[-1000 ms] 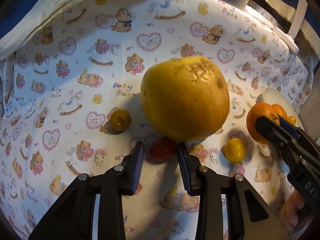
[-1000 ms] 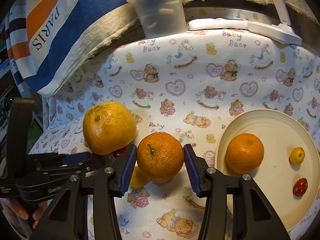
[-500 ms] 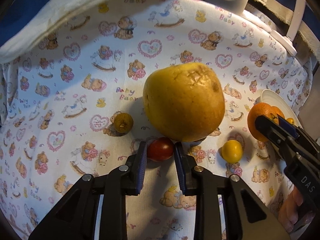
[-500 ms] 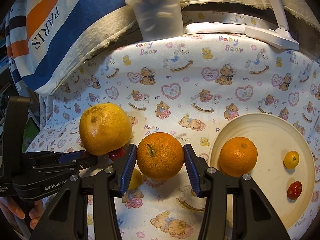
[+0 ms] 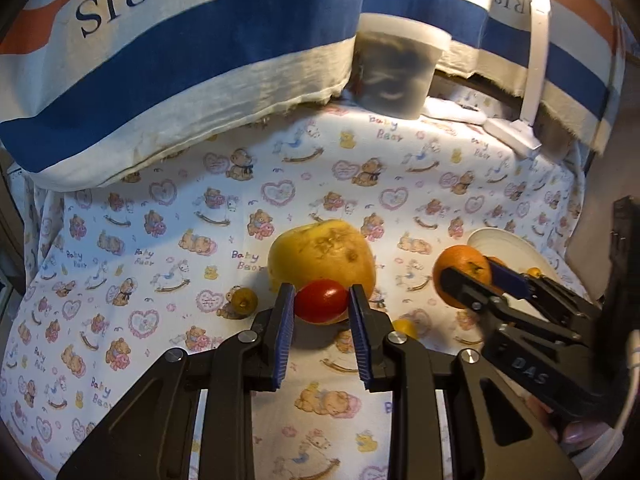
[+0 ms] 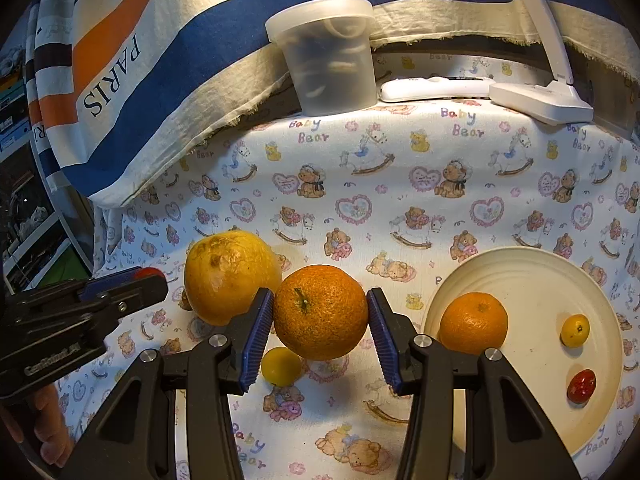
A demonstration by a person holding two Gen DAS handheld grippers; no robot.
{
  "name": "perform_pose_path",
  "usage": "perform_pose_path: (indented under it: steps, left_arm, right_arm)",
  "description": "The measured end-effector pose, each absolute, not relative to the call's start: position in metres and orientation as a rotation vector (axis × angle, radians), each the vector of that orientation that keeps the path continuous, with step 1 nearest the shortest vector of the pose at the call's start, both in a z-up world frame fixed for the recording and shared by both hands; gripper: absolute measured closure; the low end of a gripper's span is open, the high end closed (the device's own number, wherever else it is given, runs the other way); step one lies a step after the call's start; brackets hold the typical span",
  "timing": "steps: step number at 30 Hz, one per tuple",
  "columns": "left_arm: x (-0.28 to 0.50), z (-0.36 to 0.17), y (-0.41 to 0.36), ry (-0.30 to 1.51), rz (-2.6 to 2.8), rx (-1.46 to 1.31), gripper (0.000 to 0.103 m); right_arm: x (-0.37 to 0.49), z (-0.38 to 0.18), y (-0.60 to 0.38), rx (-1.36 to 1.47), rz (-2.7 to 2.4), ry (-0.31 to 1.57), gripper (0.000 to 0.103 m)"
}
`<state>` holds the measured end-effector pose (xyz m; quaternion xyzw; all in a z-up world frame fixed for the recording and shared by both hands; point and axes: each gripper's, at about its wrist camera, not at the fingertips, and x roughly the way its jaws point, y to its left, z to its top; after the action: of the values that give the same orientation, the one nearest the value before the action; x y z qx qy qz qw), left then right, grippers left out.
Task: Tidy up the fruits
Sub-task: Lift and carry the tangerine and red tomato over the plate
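My left gripper (image 5: 321,304) is shut on a red cherry tomato (image 5: 321,301) and holds it above the cloth, in front of a big yellow citrus fruit (image 5: 322,256). My right gripper (image 6: 320,314) is shut on an orange (image 6: 320,312) lifted off the cloth; it also shows in the left wrist view (image 5: 462,276). A cream plate (image 6: 540,276) at the right holds a second orange (image 6: 474,322), a small yellow fruit (image 6: 575,331) and a red tomato (image 6: 582,386). A small yellow fruit (image 6: 281,366) lies under the held orange.
A dark-yellow small fruit (image 5: 245,300) lies left of the big citrus. At the back stand a lidded plastic tub (image 6: 332,56), a white remote (image 6: 436,88) and a white lamp base (image 6: 540,100). A striped PARIS towel (image 6: 132,64) hangs at the back left.
My left gripper closed on the red tomato and lifted it up and back. My right gripper rose with the orange in it.
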<state>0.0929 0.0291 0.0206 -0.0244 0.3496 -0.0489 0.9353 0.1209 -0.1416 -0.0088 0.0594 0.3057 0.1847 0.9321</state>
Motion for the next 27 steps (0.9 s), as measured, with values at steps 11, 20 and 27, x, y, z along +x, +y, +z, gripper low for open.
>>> perform_pose_path:
  steps: [11,20,27]
  left_arm:
    - [0.071,0.039,0.014,0.606,-0.144,-0.018,0.077]
    - [0.057,0.047,0.006,0.484,-0.208,-0.025,0.077]
    - [0.055,0.048,0.01,0.436,-0.203,-0.051,0.077]
  right_arm:
    - [0.119,-0.007,-0.145,0.12,0.371,0.605,0.053]
    - [0.103,0.029,-0.172,0.193,0.352,0.508,0.053]
    - [0.072,0.06,-0.219,0.16,0.271,0.392,0.053]
